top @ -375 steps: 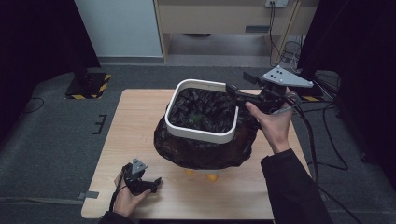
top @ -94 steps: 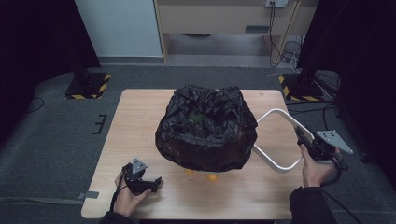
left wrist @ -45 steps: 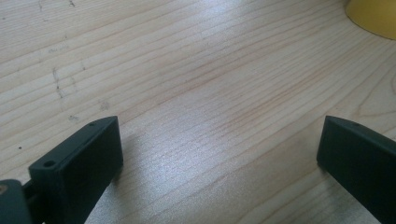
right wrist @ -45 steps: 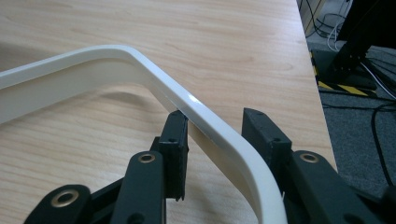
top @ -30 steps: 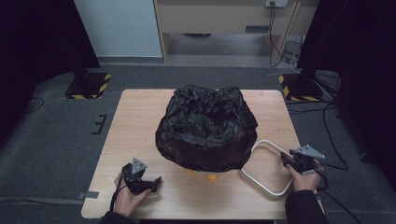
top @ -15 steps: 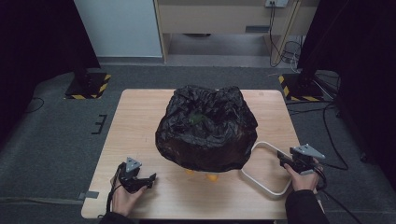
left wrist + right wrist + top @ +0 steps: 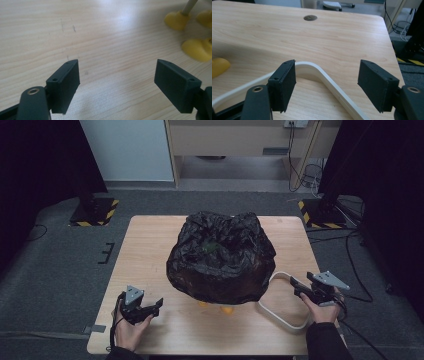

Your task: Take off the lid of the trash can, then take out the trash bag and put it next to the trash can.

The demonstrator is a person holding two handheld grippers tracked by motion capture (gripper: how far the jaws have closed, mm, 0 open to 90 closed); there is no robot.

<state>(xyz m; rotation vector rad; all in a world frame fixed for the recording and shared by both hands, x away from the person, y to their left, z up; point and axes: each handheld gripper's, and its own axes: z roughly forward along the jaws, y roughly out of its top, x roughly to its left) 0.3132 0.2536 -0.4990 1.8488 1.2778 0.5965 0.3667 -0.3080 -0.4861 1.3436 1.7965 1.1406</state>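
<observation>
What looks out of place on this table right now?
The white frame lies flat on the table, off the bin and beside the black bag. The bag slumps crumpled over the yellow feet, with no ring around it.

No readable text, label, brand, number or sign anywhere.

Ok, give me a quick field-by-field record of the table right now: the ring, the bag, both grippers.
white rounded plastic ring: flat on the light wooden table, right of the bag, released
crumpled black plastic bag: over a bin at the table's middle, yellow feet showing beneath
right gripper: jaws have just been opening, ring's corner between them, pads not pressing
left gripper: open, jaws have narrowed a little, nothing between
</observation>
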